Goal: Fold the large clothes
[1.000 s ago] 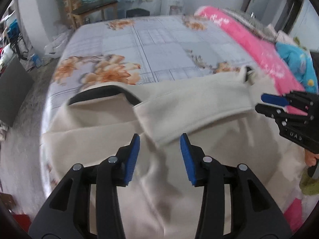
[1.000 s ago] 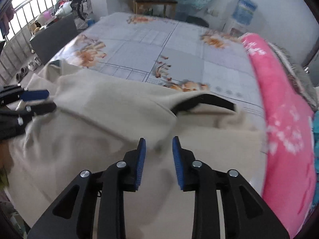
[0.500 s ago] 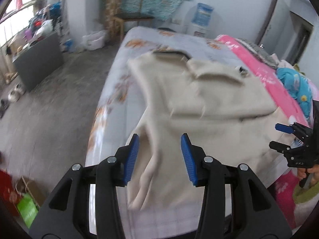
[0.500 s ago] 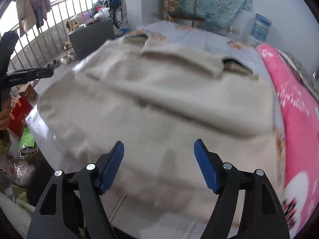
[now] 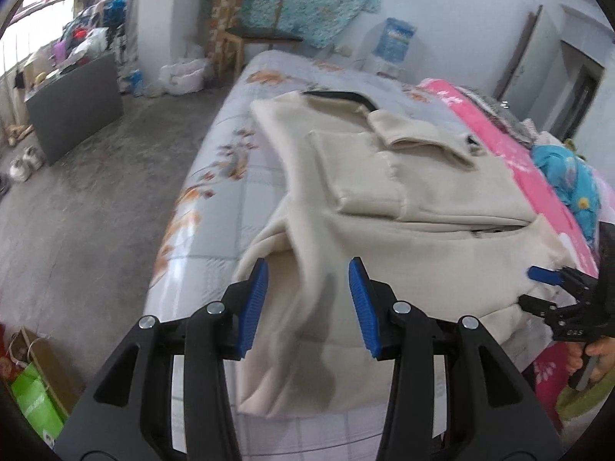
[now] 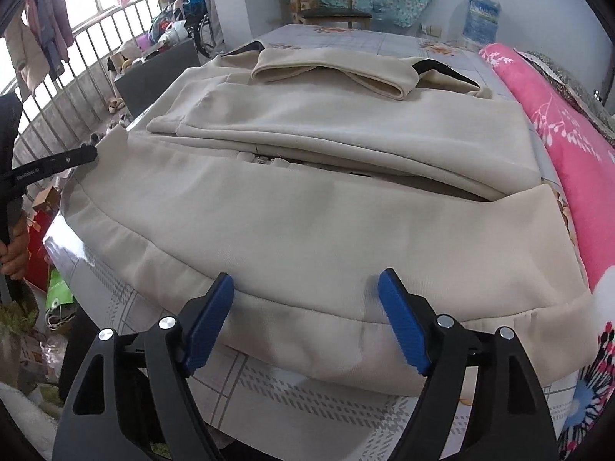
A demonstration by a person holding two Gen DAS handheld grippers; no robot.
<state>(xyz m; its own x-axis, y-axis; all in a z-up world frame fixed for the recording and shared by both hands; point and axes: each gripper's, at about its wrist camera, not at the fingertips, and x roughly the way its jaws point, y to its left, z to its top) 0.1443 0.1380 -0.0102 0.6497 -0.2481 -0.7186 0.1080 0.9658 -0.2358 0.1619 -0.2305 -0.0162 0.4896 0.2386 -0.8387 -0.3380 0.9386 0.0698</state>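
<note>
A large beige garment (image 5: 403, 207) lies spread on the bed, sleeves folded across its upper part, its hem hanging over the near bed edge; it also fills the right wrist view (image 6: 307, 192). My left gripper (image 5: 309, 307) is open and empty over the garment's near left corner. My right gripper (image 6: 305, 317) is open wide and empty just in front of the hem. The right gripper (image 5: 546, 288) shows at the garment's right corner in the left wrist view. The left gripper (image 6: 73, 157) shows at the left corner in the right wrist view.
The bed (image 5: 215, 176) has a grey floral sheet. A pink blanket (image 6: 569, 130) and blue clothes (image 5: 569, 184) lie along the bed's right side. A wooden chair (image 5: 250, 34) stands at the far end. A dark cabinet (image 5: 73, 107) and bags (image 5: 34, 395) are on the floor left.
Both grippers have pulled back from the garment's upper part to its near hem. The right gripper has opened wide. The folded sleeves now lie flat on the garment.
</note>
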